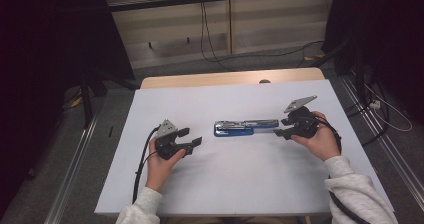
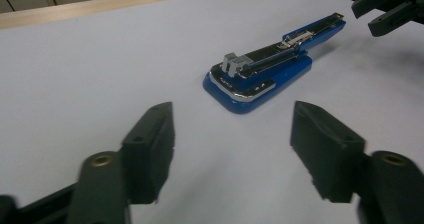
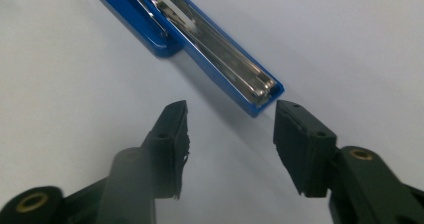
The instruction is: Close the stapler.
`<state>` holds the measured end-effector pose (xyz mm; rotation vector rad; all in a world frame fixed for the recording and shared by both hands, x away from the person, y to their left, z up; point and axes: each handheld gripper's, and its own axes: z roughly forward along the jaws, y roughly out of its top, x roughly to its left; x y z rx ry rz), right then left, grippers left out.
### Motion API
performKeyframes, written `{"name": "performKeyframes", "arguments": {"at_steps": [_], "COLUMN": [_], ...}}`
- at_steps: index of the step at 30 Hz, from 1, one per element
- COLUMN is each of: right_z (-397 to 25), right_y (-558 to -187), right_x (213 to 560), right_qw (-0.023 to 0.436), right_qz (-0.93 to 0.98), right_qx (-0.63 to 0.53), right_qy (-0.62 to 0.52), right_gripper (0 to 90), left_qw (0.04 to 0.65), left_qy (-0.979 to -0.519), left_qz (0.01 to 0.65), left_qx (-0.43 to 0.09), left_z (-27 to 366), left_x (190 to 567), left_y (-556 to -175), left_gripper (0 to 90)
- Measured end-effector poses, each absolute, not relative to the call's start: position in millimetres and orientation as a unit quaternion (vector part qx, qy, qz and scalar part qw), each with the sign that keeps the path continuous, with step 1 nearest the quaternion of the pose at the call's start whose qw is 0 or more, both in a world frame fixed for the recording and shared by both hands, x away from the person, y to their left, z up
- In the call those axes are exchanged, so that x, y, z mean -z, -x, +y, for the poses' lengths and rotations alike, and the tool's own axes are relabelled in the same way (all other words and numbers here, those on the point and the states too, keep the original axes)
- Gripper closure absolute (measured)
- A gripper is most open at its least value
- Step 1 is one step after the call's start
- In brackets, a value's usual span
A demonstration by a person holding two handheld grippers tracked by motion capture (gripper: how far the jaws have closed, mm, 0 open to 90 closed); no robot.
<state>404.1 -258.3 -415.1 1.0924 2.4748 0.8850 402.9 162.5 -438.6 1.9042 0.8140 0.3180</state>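
A blue stapler (image 1: 245,127) lies swung open flat in the middle of the white table, its metal staple track showing (image 2: 260,69) (image 3: 210,44). My left gripper (image 1: 191,138) rests on the table to the stapler's left, jaws open and pointing at its hinged end, with nothing between them (image 2: 232,149). My right gripper (image 1: 281,127) is at the stapler's right tip, open, its jaws (image 3: 230,144) just short of that tip and empty. In the left gripper view the right gripper (image 2: 385,9) shows at the top right corner.
The white table top (image 1: 230,179) sits on a wooden table whose far edge (image 1: 220,79) shows beyond it. Cables trail on the floor behind and to the right. Dark curtains stand at both sides.
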Motion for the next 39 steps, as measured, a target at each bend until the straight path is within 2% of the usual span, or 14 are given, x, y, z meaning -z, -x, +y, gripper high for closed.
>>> {"name": "performKeyframes", "arguments": {"at_steps": [8,9,10,11,16,19,39], "right_z": [-268,-270,-270,-270,-272,-273,-260], "right_y": [-403,-403,-403,-404,-406,-410,-419], "right_x": [422,425,425,428,433,438,446], "right_qw": [0.150,0.152,0.152,0.153,0.151,0.151,0.149], "right_qz": [0.847,0.846,0.846,0.845,0.840,0.837,0.844], "right_qx": [-0.308,-0.304,-0.304,-0.297,-0.297,-0.291,-0.282], "right_qy": [-0.408,-0.412,-0.412,-0.417,-0.429,-0.438,-0.432], "right_gripper": [73.3,77.8,77.8,83.3,90.0,90.0,90.0], "left_qw": [0.467,0.464,0.452,0.451,0.452,0.439,0.409], "left_qy": [-0.799,-0.798,-0.805,-0.805,-0.800,-0.810,-0.829], "left_qz": [0.359,0.365,0.366,0.366,0.379,0.376,0.371], "left_qx": [-0.121,-0.118,-0.120,-0.121,-0.108,-0.102,-0.083], "left_z": [150,148,147,145,138,131,105], "left_x": [444,445,446,446,451,453,463], "left_y": [-419,-421,-423,-425,-435,-440,-455], "left_gripper": [68.0,75.7,75.7,80.5,87.3,89.9,90.0]}}
